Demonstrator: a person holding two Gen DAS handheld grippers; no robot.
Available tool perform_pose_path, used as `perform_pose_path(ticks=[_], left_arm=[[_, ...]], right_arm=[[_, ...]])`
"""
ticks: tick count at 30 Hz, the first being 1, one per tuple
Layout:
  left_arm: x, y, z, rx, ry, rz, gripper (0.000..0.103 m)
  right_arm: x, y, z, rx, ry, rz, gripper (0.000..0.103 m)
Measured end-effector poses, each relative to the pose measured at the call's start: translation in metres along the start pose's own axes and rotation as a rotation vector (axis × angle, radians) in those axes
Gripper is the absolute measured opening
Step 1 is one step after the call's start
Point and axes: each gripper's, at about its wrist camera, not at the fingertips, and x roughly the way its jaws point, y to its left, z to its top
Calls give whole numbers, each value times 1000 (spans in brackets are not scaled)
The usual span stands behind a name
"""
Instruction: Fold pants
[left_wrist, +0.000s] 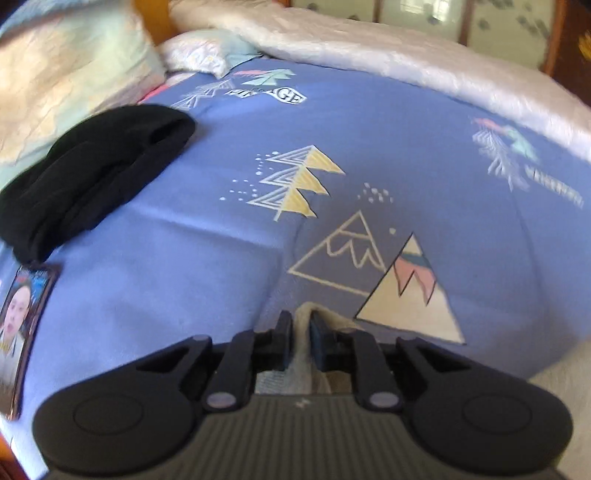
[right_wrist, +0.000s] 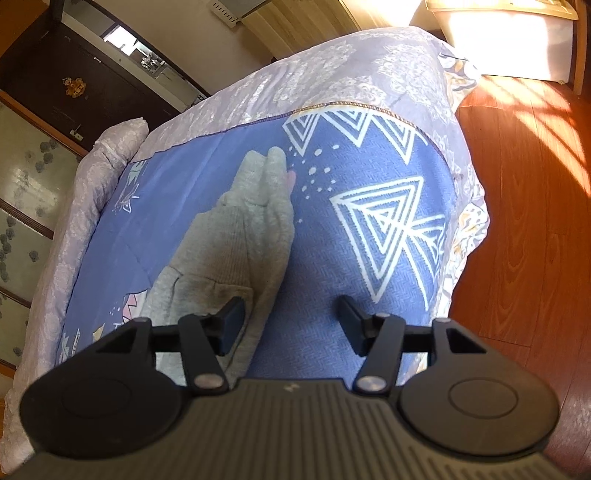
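Small light grey pants lie on the blue patterned bedspread, legs pointing away, ribbed cuffs at the far end. My right gripper is open just above the bed, its left finger over the near edge of the pants. In the left wrist view my left gripper is shut on a fold of the pale grey fabric, held low over the bedspread.
Folded black clothing lies at the left, with pillows behind it. A photo card lies near the left edge. A pale quilt borders the far side. The bed edge drops to a wooden floor on the right.
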Motion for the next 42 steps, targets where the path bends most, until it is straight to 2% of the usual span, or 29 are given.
perform_pose_path(ticks=[1, 3, 4, 8, 12, 16, 20, 23, 25, 27, 28, 30, 31, 33, 35, 37, 38, 40, 42], left_arm=[[0, 0, -2, -4, -8, 7, 22], [-4, 4, 1, -43, -7, 15, 44], [-12, 9, 1, -67, -12, 15, 47], [-37, 33, 7, -148, -73, -1, 50], [-71, 52, -4, -191, -129, -55, 50], [-105, 33, -27, -65, -157, -173, 50], [-109, -1, -57, 32, -84, -281, 51], [-100, -25, -75, 78, -25, -287, 51], [-93, -35, -82, 92, 21, -296, 51], [-89, -46, -88, 118, 42, -284, 51], [-88, -49, -91, 132, 43, -277, 51], [-91, -54, -92, 144, 44, -274, 51], [-92, -55, -91, 145, 43, -276, 52], [-97, -58, -90, 155, 36, -271, 56], [-97, -61, -91, 170, 37, -265, 57], [-96, -66, -93, 184, 47, -265, 57], [-95, -69, -95, 189, 54, -263, 57], [-91, -72, -99, 198, 73, -256, 57], [-89, -75, -102, 202, 84, -249, 58]], right_arm=[[0, -1, 0, -2, 3, 4, 62], [-3, -6, 1, 16, 12, 25, 62], [-5, -11, 2, 32, 12, 41, 62], [-20, -23, 9, 82, -37, 85, 62], [-34, -23, 20, 52, -94, 124, 62], [-28, -23, 29, 32, -93, 122, 62], [-18, -26, 32, 80, -99, 129, 61], [-19, -8, 33, -17, -133, 151, 61], [-8, 4, 35, -67, -87, 173, 60], [9, 12, 36, -107, -33, 130, 59], [14, 14, 36, -118, -22, 131, 56], [18, 18, 36, -148, 16, 172, 10], [12, 22, 36, -169, -3, 180, 9], [-9, 28, 43, -222, -95, 188, 7], [-23, 23, 61, -214, -183, 185, 2], [-27, 14, 78, -212, -277, 96, 2], [-24, 6, 88, -189, -283, 65, 2], [-12, -12, 100, -106, -218, 39, 2], [-9, -25, 99, -25, -149, 158, 8]])
